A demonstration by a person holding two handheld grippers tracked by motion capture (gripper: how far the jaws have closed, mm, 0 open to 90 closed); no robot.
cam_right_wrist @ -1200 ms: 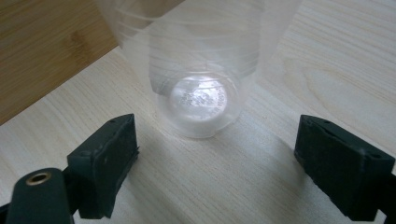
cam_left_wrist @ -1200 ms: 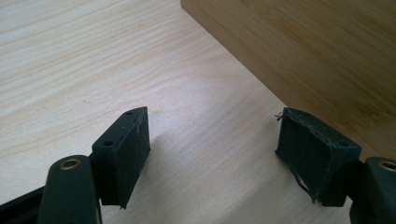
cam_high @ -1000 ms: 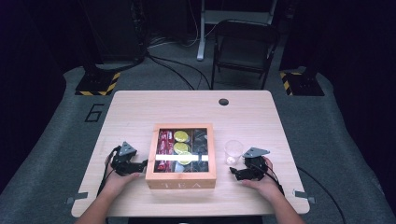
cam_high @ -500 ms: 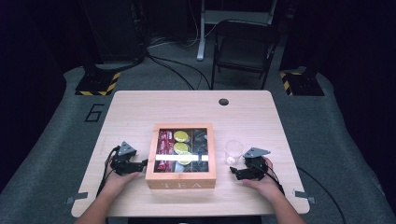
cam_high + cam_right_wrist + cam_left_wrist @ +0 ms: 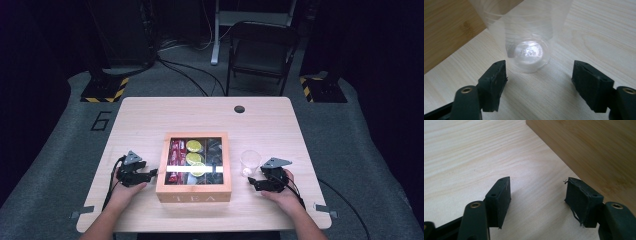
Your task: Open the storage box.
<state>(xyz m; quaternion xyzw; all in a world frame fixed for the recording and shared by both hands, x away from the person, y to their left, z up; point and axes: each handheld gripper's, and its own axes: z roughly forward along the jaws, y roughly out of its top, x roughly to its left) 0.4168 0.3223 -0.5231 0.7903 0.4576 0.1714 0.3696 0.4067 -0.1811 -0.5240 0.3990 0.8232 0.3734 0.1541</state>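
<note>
Right claw [image 5: 539,75] open — cup [image 5: 529,42] just ahead.

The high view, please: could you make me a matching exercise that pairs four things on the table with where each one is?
Things:
1. wooden tea box
2. clear plastic cup
3. left gripper
4. round hole

Places:
A. near the table's far edge
B. in the middle of the table
C. at the box's left side
D. just right of the box, ahead of the right gripper

Pairs: 1-B, 2-D, 3-C, 4-A
</note>
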